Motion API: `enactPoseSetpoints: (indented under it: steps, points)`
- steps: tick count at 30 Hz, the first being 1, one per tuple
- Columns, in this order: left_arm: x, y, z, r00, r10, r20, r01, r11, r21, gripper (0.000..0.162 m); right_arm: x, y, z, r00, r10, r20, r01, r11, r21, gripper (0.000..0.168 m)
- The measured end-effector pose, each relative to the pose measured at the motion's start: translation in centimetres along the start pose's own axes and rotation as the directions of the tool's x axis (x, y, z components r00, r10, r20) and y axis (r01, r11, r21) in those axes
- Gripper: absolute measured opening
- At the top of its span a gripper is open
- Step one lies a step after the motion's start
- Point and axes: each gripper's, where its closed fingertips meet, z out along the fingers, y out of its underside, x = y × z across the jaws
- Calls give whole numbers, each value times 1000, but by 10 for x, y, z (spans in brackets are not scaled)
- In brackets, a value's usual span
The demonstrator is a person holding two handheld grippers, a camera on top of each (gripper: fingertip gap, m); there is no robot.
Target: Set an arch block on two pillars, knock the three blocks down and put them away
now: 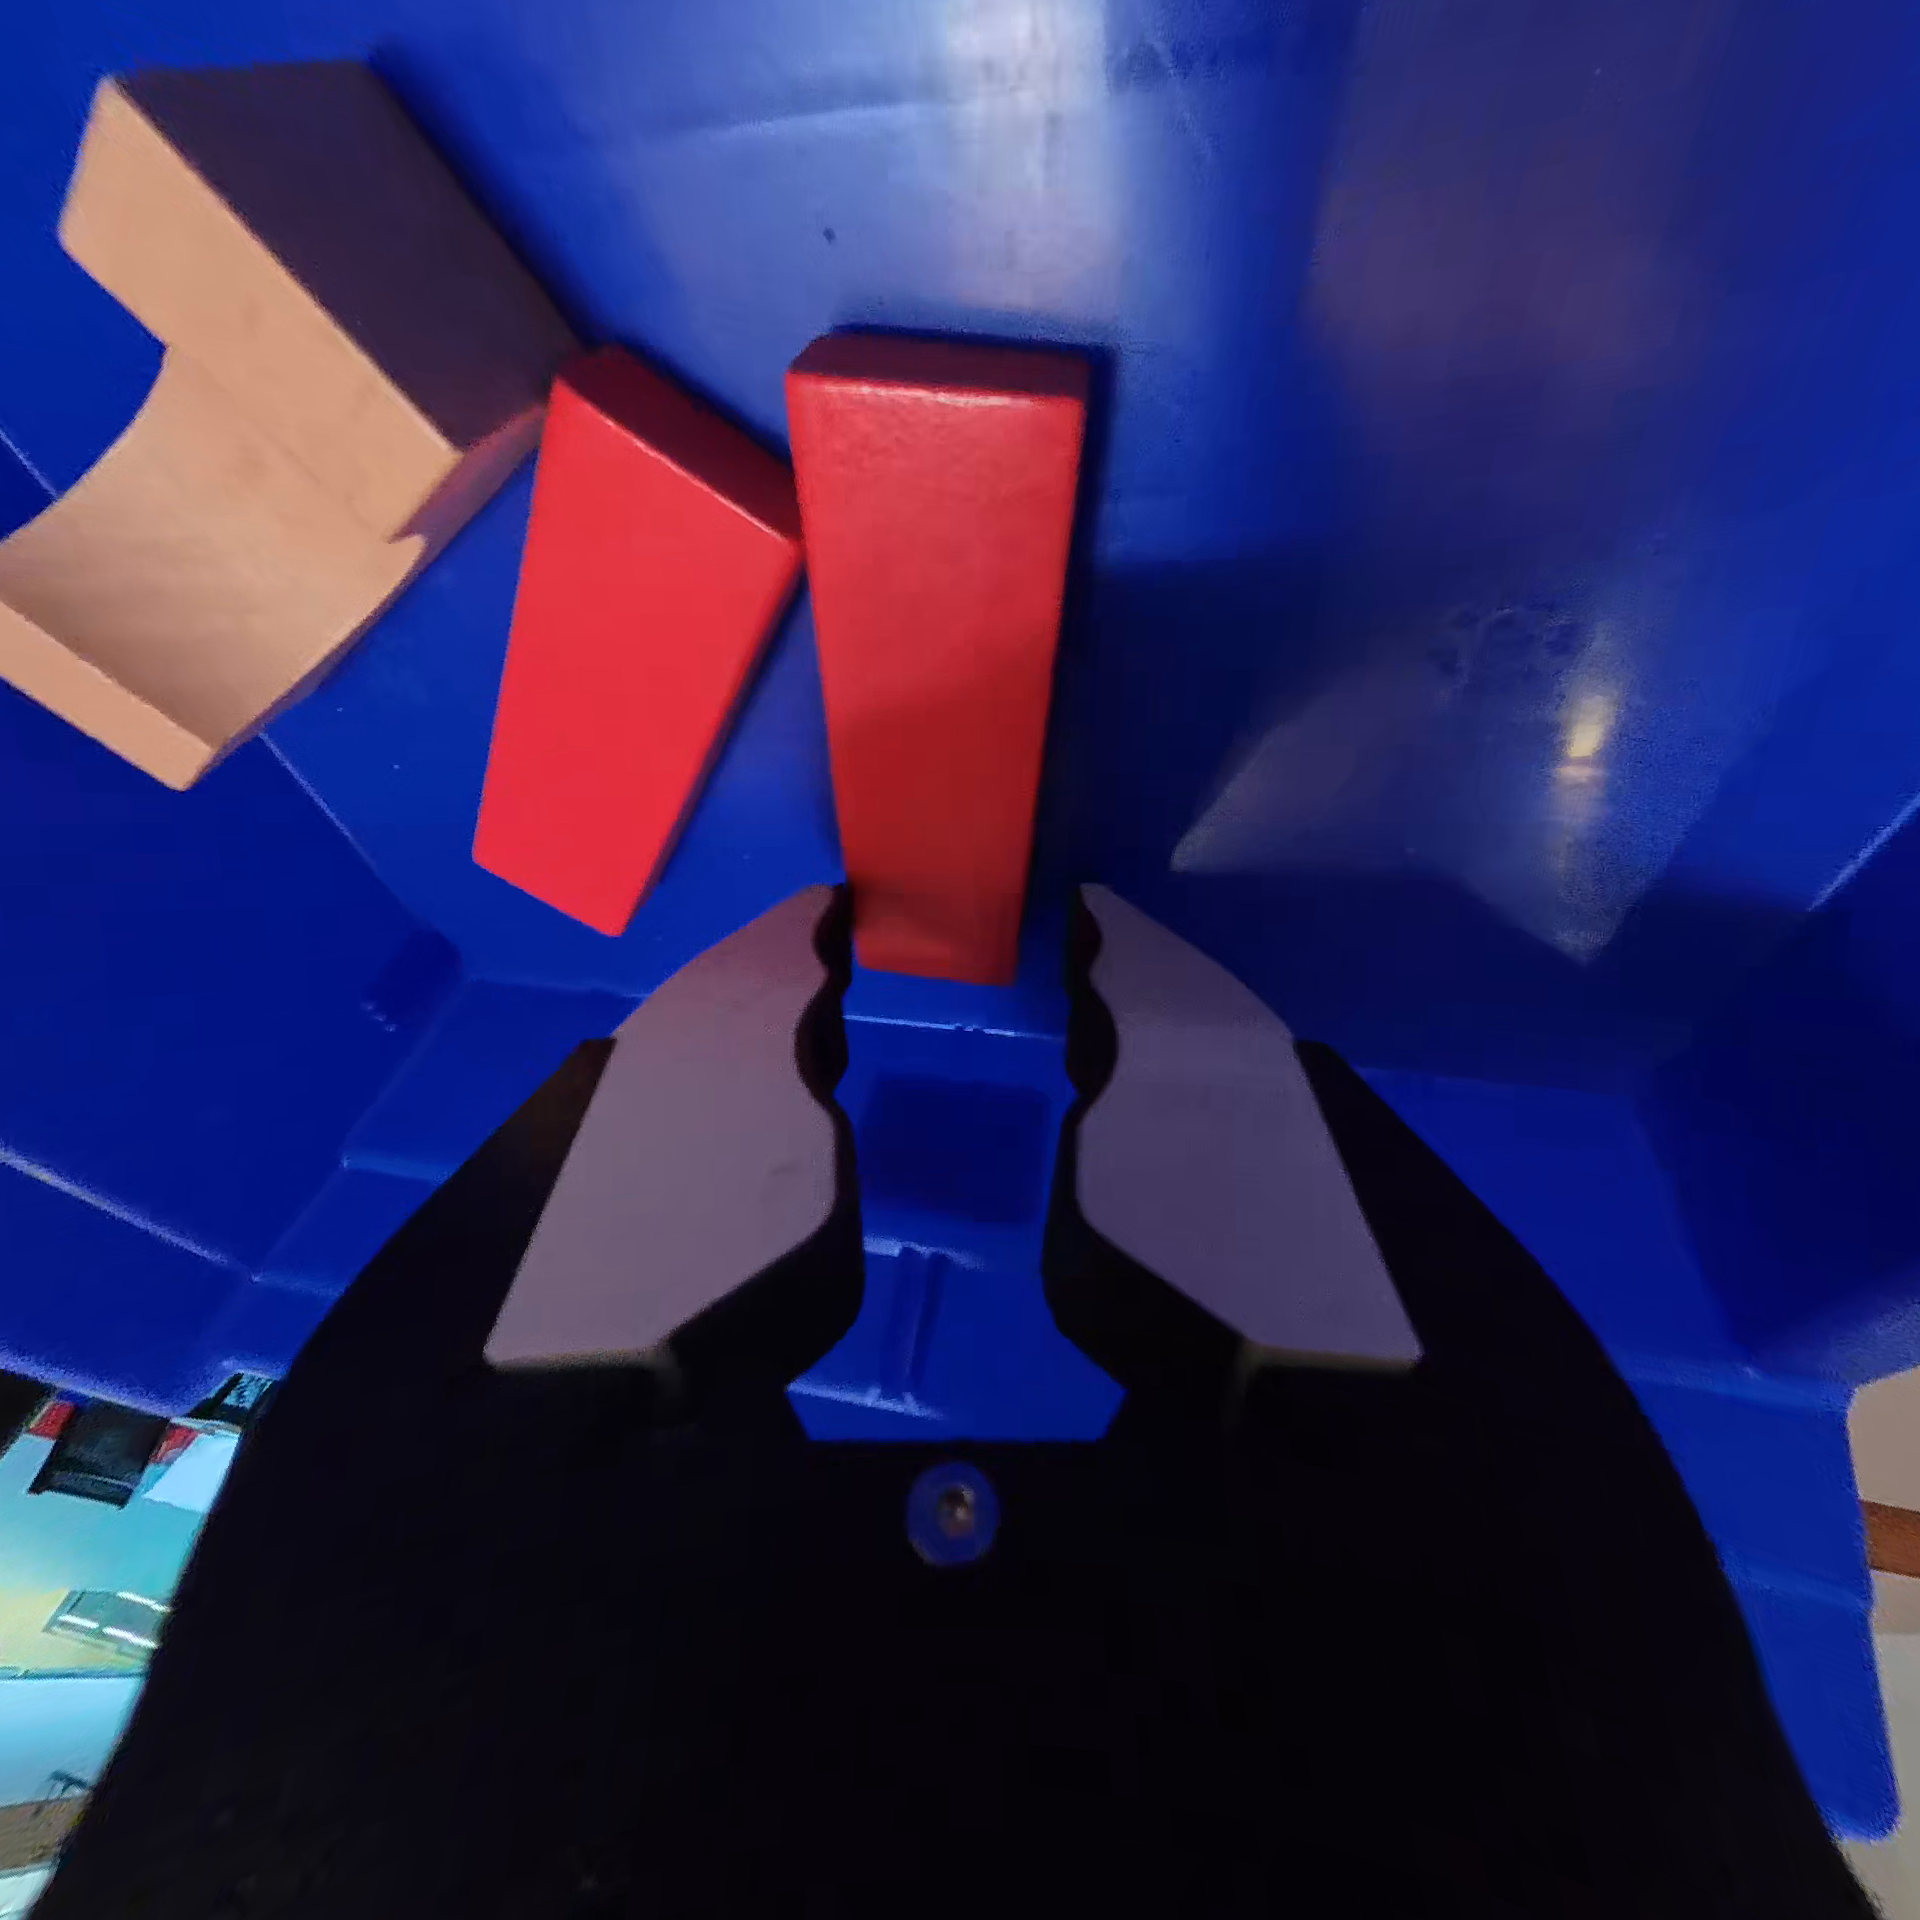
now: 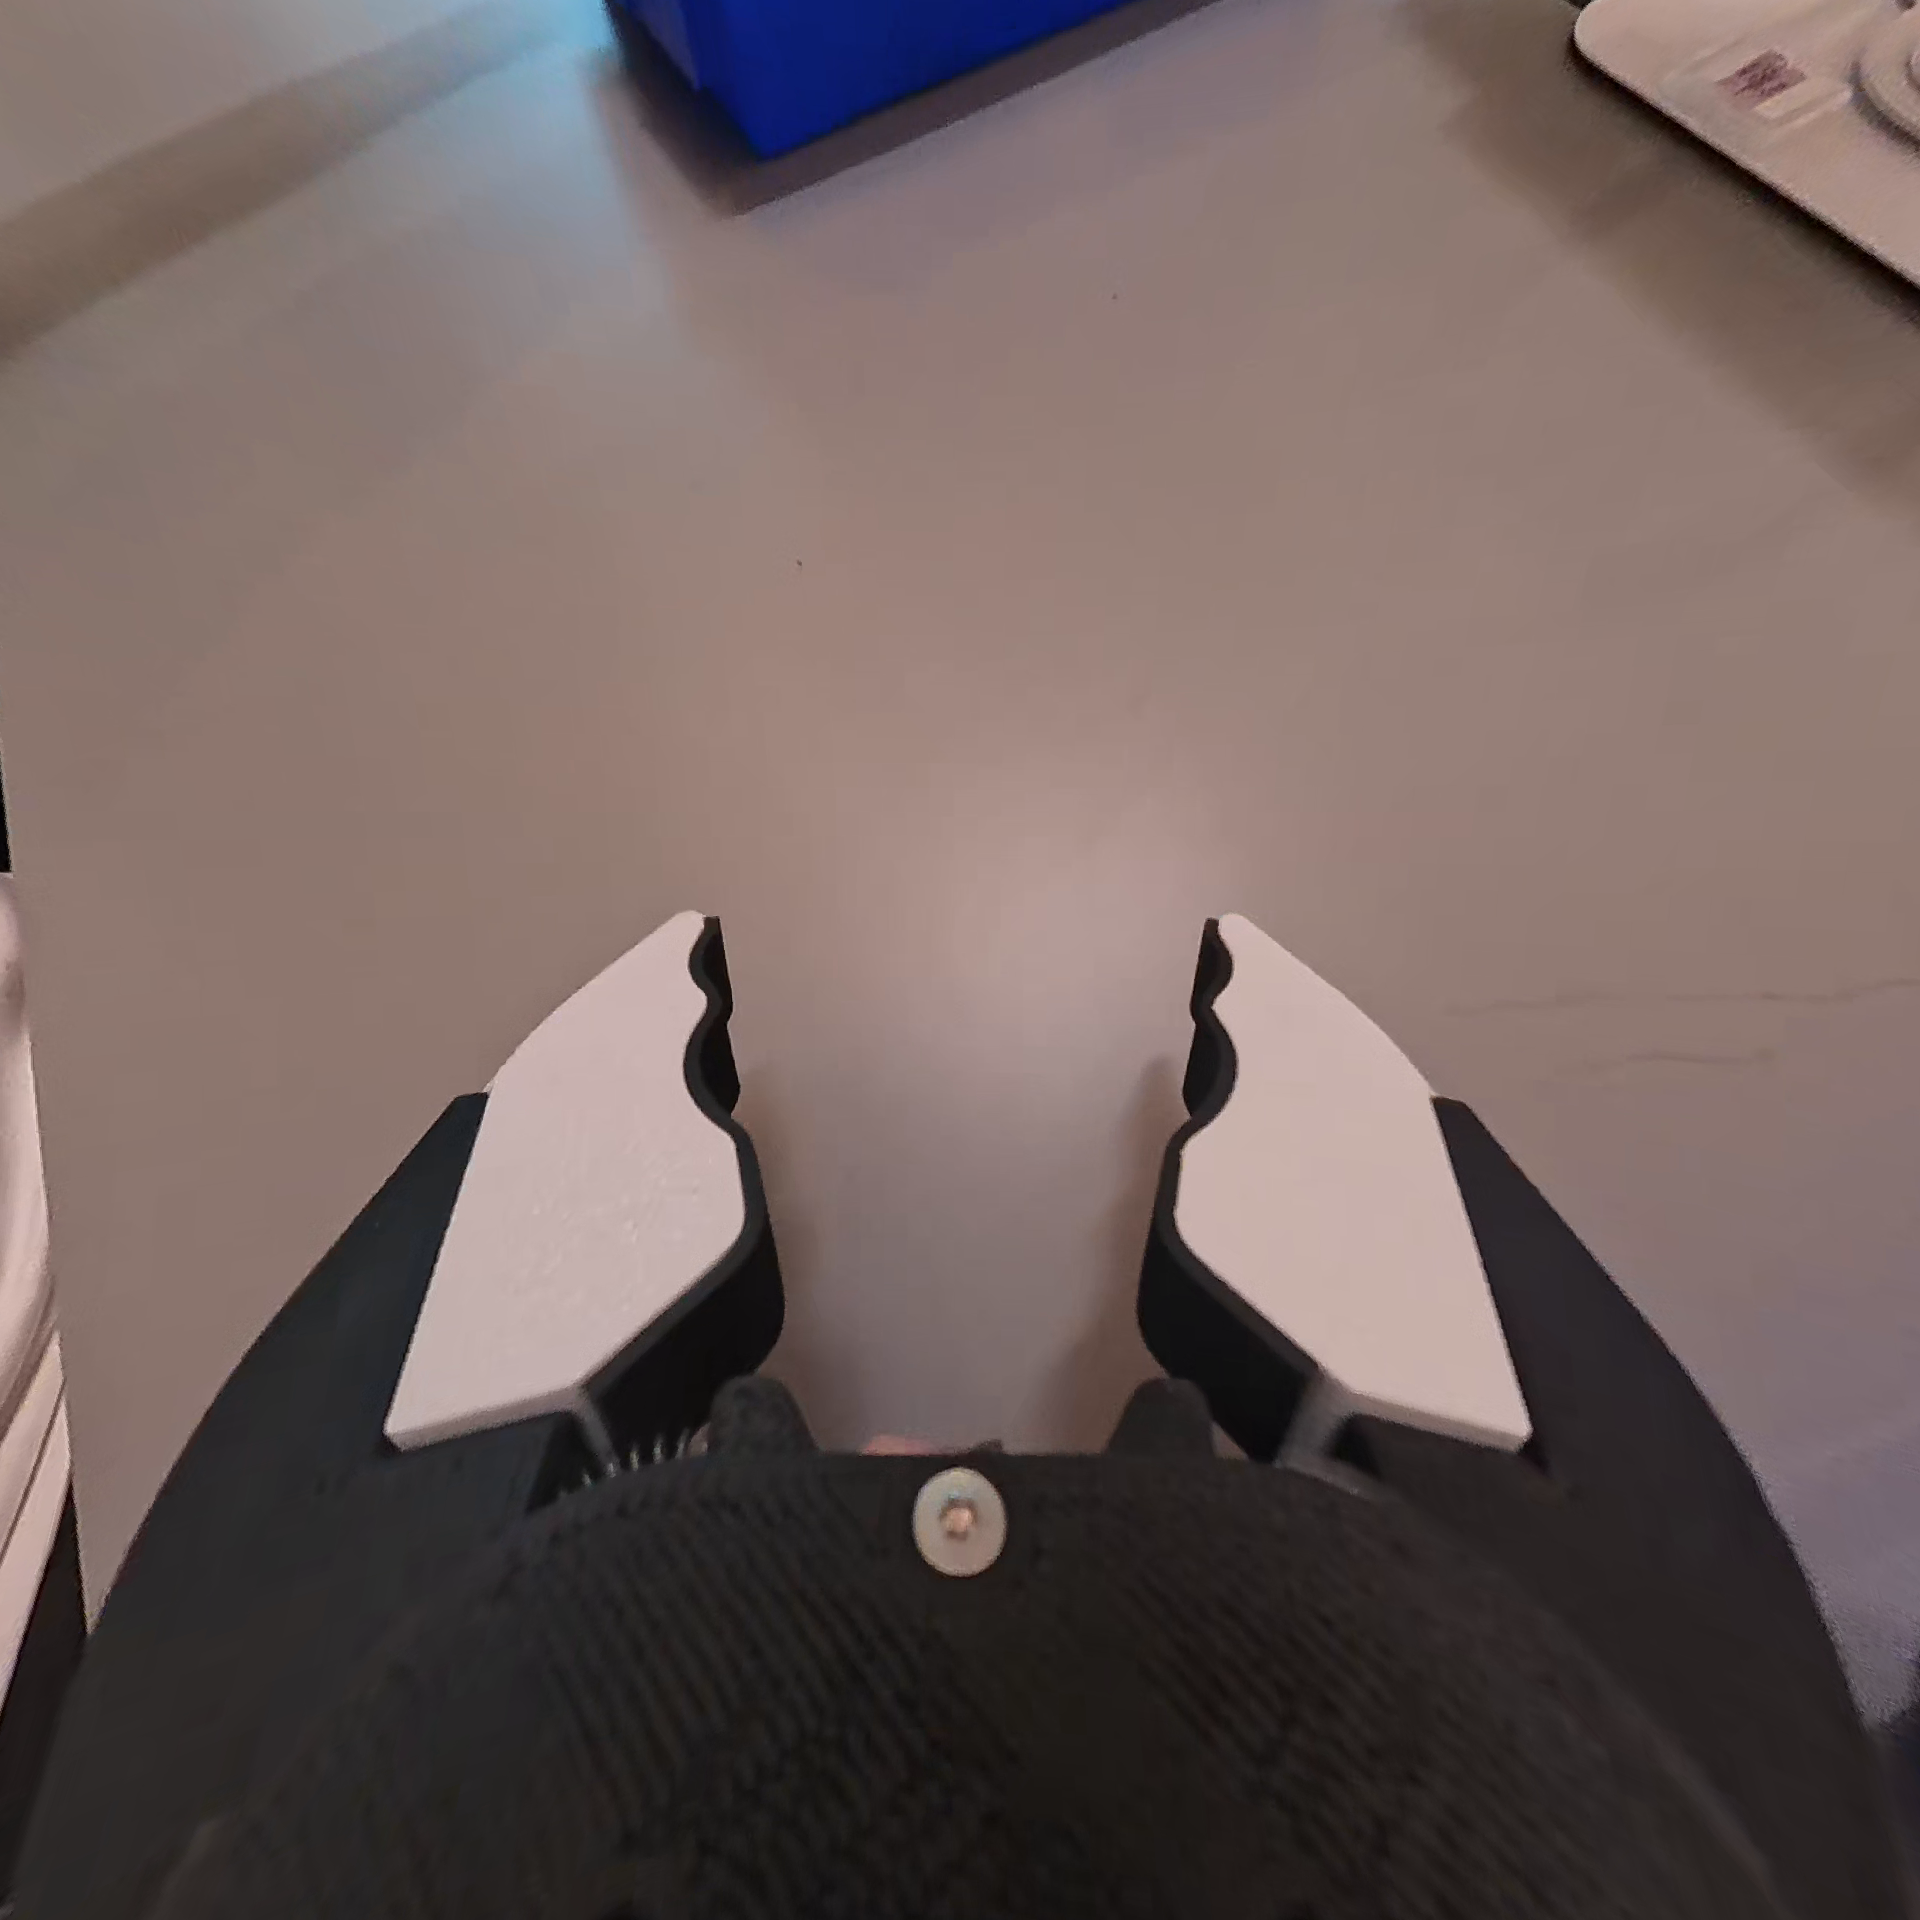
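Note:
My left gripper [image 1: 956, 914] reaches into a blue plastic bin [image 1: 1351, 416]. Its jaws are closed in on the near end of a long red block [image 1: 935, 644] that points away from me along the bin's inside. A second red block [image 1: 634, 644] lies just to its left, touching it near the far end. A tan wooden block with a curved cut-out [image 1: 260, 416] lies farther left. My right gripper [image 2: 961, 997] is open and empty over a bare grey tabletop [image 2: 935, 520]; nothing lies between its fingers.
In the right wrist view a corner of the blue bin [image 2: 831, 73] stands at the far edge of the table. A flat white board [image 2: 1766, 114] lies at the far right. A white object [image 2: 26, 1247] runs along the left edge. About 50 centimeters separates my left fingertips from my right.

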Motion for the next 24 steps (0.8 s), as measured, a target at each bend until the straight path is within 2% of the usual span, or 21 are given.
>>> enactPoseSetpoints:
  steps: [1, 9, 12, 14, 17, 19, 21, 24]
  points:
    - [-1, -1, 1, 1000, -6, -3, 6, 1000, 4, 32, -1, -2, 1, 1000, -3, 2, 3, 1000, 8, 86]
    - [6, -6, -9, 990, -139, -15, 139, 988, 66, 32, 8, -27, 10, 996, -62, -67, 68, 993, 94, 85]
    - [12, -14, -36, 972, -233, -21, 233, 957, 174, 32, 11, -48, 8, 990, -102, -95, 117, 979, 169, 84]
    - [17, -24, -65, 952, -303, -42, 302, 910, 286, 32, 9, -70, 6, 984, -138, -113, 163, 954, 251, 83]
    - [32, -58, -123, 941, -331, -72, 320, 797, 513, 31, -3, -111, 2, 967, -224, -118, 252, 893, 374, 76]
    - [44, -83, -159, 945, -322, -65, 291, 731, 617, 31, -14, -143, -2, 951, -290, -110, 308, 840, 448, 73]
    - [59, -112, -188, 954, -293, -71, 258, 672, 694, 31, -24, -174, -4, 938, -337, -80, 330, 798, 505, 72]
    - [83, -155, -212, 966, -244, -84, 221, 616, 756, 31, -35, -205, -1, 901, -432, -37, 392, 776, 493, 66]
